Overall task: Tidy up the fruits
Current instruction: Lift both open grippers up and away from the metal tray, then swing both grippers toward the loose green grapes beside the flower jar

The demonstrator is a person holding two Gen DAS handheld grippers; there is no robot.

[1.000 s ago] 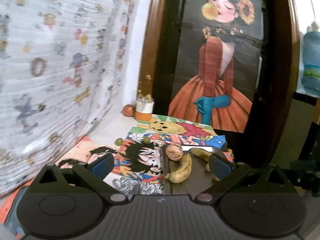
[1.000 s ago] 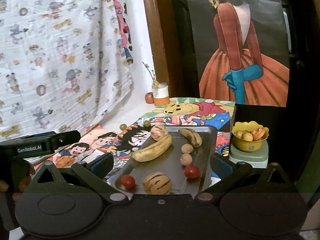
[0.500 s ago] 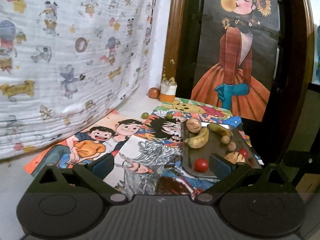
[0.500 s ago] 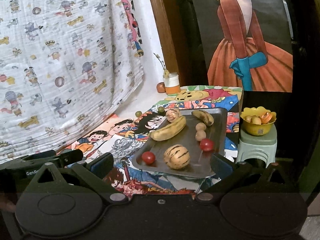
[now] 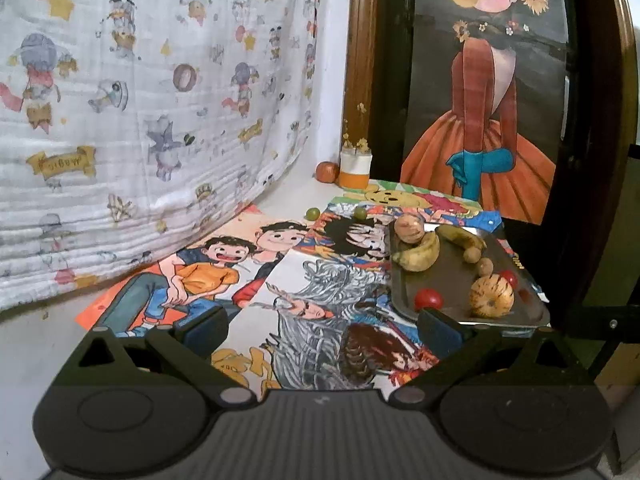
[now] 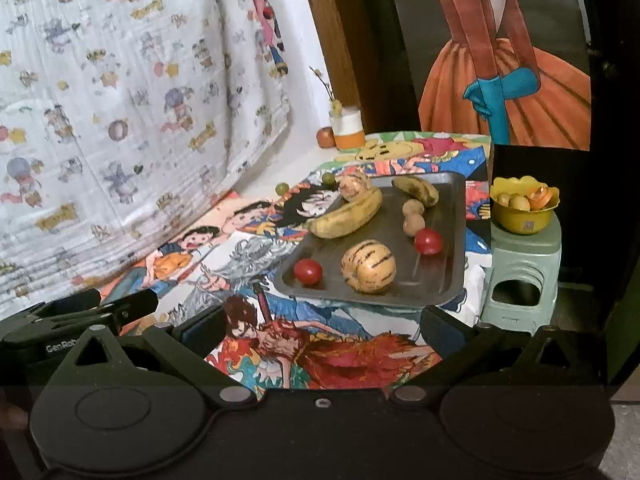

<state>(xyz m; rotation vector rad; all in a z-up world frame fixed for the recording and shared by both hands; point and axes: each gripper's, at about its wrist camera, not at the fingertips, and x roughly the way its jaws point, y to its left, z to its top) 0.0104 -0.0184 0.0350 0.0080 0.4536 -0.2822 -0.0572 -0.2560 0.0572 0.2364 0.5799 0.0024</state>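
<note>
I am holding both hand-held grippers agape, the right hand-held gripper (image 6: 320,322) sitting nearer the grey metal tray (image 6: 448,292) of fruit, which is lying ahead, long axis pointing away.

The empty, spread left hand-held gripper (image 5: 322,326) hovers near the fruit-laden tray (image 5: 452,280).

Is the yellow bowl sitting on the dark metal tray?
No, the yellow bowl sits on a green stool beside the dark metal tray.
</note>
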